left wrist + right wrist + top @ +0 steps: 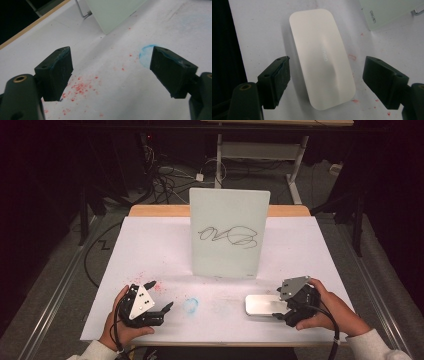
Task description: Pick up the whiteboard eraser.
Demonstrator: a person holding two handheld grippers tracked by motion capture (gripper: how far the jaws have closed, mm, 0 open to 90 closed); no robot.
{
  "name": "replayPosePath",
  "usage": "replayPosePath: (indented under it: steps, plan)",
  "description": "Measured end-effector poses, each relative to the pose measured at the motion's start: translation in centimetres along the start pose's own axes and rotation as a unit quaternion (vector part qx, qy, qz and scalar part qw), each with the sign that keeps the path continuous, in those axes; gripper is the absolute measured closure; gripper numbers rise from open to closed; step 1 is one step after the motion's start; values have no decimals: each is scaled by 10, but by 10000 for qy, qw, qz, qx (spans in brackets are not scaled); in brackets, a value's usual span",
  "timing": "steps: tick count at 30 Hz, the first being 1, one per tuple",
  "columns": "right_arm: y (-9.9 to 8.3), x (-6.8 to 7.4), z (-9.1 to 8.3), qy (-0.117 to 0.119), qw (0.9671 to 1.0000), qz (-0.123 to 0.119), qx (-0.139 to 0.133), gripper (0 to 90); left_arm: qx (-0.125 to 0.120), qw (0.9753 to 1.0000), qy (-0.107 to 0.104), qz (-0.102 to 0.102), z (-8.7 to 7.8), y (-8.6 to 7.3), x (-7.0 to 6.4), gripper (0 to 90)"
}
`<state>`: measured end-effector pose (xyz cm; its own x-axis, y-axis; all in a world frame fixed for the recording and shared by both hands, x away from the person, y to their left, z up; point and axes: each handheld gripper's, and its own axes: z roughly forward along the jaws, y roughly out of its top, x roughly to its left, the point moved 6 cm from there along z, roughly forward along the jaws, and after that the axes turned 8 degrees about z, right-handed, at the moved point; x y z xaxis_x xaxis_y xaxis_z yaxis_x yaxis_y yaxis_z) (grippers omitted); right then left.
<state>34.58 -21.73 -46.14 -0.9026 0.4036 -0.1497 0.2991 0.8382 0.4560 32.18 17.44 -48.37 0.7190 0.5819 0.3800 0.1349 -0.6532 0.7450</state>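
A person sits at a table covered in white paper (150,245), holding a two-jaw gripper in each hand. A small whiteboard (227,232) stands upright at the middle of the table, a black scribble drawn across it; everything else is placed from this board.

In front of the board and to its right, the right gripper (280,309) has its jaws spread wide, one on each side of a white, rounded rectangular eraser (262,305) that lies flat on the paper. In the right gripper view the eraser (322,57) sits lengthwise between the jaws with clear gaps on both sides; neither pad touches it, so nothing is gripped.

In front of the board and to its left, the left gripper (160,296) is also wide open and empty, hovering low over the paper. Red specks (78,87) are scattered on the paper between its jaws, and a faint blue ring-shaped smudge (190,304) lies in front of the board, between the two grippers.

Behind the board, past the table's wooden far edge, the room is dark, with tangled cables (165,177) on the floor and the white legs of another table (255,152).
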Motion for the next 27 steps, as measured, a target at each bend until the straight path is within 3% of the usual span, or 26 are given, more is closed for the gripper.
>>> replayPosePath:
  steps: [6,10,13,15,19,27]
  plan:
    - [5,0,15,209,9991,-161,328,221,93,9999,-106,28,4,-2,-1,178]
    - [8,-3,23,283,9986,-205,406,217,116,9998,-186,36,6,-2,-3,178]
    - [7,-6,29,387,9973,-225,588,224,126,9996,-243,72,7,-2,-4,179]
    - [5,-7,37,532,9947,-373,803,224,134,9995,-265,65,8,-2,-5,179]
    - [4,-8,44,591,9932,-400,920,260,130,9995,-285,76,8,-2,-5,178]
    - [6,-9,44,663,9929,-536,824,284,175,9992,-349,122,9,-3,-7,179]
